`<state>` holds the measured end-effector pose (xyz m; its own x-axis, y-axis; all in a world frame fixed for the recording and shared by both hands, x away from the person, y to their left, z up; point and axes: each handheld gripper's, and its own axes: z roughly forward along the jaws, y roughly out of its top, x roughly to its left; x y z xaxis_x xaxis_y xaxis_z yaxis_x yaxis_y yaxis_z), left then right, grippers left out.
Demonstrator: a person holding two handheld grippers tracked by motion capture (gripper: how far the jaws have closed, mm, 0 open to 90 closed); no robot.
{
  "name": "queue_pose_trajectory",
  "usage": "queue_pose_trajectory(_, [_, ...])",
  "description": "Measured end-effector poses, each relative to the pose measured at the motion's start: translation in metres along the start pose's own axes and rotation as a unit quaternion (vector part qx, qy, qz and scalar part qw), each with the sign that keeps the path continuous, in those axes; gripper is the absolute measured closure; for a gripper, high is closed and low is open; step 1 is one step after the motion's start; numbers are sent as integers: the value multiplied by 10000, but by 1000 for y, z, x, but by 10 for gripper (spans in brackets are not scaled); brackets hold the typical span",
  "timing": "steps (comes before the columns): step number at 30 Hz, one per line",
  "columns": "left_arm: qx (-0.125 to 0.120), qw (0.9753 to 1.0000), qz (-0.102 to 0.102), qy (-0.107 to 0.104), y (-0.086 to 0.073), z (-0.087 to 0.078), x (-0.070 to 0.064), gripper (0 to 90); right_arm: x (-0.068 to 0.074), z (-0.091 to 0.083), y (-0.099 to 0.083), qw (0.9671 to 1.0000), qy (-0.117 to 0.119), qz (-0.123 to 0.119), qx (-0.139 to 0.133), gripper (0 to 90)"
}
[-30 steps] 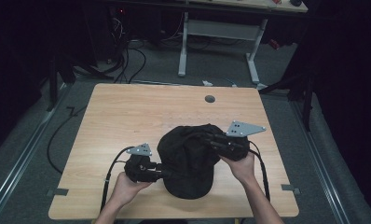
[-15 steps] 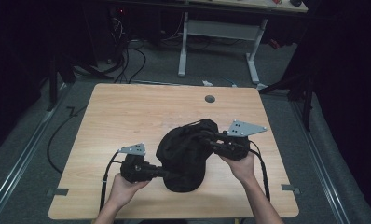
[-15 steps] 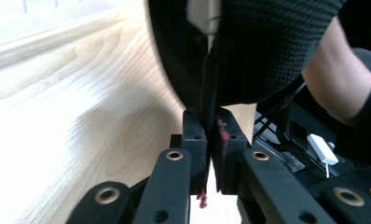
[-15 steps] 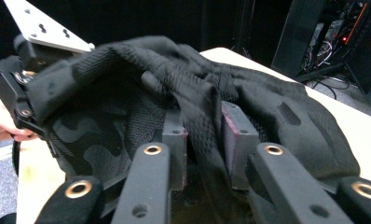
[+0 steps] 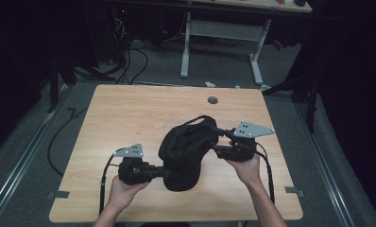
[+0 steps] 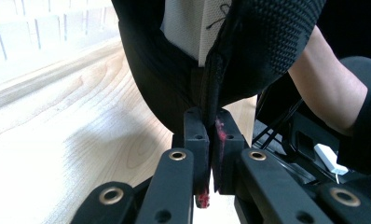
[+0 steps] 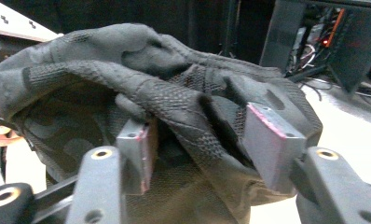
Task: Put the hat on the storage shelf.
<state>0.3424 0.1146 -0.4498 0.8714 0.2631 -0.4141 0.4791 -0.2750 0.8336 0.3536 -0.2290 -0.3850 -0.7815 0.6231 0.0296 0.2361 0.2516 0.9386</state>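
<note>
Here's the black mesh garment (image 5: pixel 186 151), bunched into a dark heap on the near half of the wooden table (image 5: pixel 129 113), and both tools are on it. In the high view the left tool (image 5: pixel 163 172) comes in low from the near-left side, meeting the cloth at its lower edge. Seen from the left gripper view, the left tool (image 6: pixel 210 140) has its jaws pressed together with a seam of the black fabric (image 6: pixel 263 42) pinched between them; a pale lining panel (image 6: pixel 188 28) shows inside the folds above, cut off by the top of the picture. A bare forearm (image 6: pixel 333 93) crosses at the right of that view. On the other side, the right tool (image 5: pixel 219 142) reaches into the upper right of the heap in the high view, and just where its tips meet the cloth is hard to make out against all that black. The right gripper view helps: the right tool (image 7: pixel 197 140) has its jaws spread well apart, a thick fold of the garment (image 7: pixel 127 88) lying between and over them, touching the left pad (image 7: pixel 141 149). Whether it grips anything is not clear. The garment's far side is hidden by its own bulk, and its true shape cannot be made out.
</note>
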Motion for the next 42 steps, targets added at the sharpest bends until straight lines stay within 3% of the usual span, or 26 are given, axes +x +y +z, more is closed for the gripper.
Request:
queue_pose_trajectory(5, [11, 9999, 17, 116, 0, -1, 0, 867, 1, -4, -1, 9999, -102, 24, 19, 352])
queue_pose_trajectory(10, [-192, 9997, -12, 171, 2, -10, 1, 867, -8, -13, -14, 9992, -242, 308, 41, 329])
queue_pose_trajectory(14, [-284, 9991, 13, 307, 5, -16, 1, 867, -15, -16, -35, 9977, -387, 491, 273, 331])
queue_pose_trajectory(17, [-345, 9984, 6, 439, 7, -19, 2, 866, -21, -13, -63, 9934, -626, 713, 641, 335])
queue_pose_trajectory(19, [-391, 9979, 3, 522, 9, -20, 2, 866, -22, -12, -71, 9920, -692, 775, 720, 338])
queue_pose_trajectory(20, [-420, 9975, 2, 562, 9, -21, 2, 866, -25, -10, -86, 9884, -811, 933, 885, 341])
queue_pose_trajectory(21, [-454, 9972, -3, 601, 10, -22, 2, 866, -25, -10, -86, 9884, -811, 933, 885, 341])
queue_pose_trajectory(23, [-497, 9964, -16, 687, 11, -23, 3, 866, -27, -10, -99, 9847, -938, 1068, 1013, 345])
queue_pose_trajectory(29, [-632, 9936, -22, 931, 15, -26, 5, 865, -32, -8, -129, 9696, -1521, 1309, 1402, 347])
queue_pose_trajectory(37, [-789, 9890, -1, 1250, 22, -32, 8, 865, -40, -5, -152, 9433, -2426, 1226, 1906, 334])
queue_pose_trajectory(39, [-821, 9878, 13, 1323, 23, -33, 9, 865, -41, -4, -155, 9396, -2530, 1232, 1949, 315])
queue_pose_trajectory(42, [-882, 9861, -11, 1410, 27, -33, 12, 865, -42, -4, -156, 9376, -2581, 1266, 1954, 305])
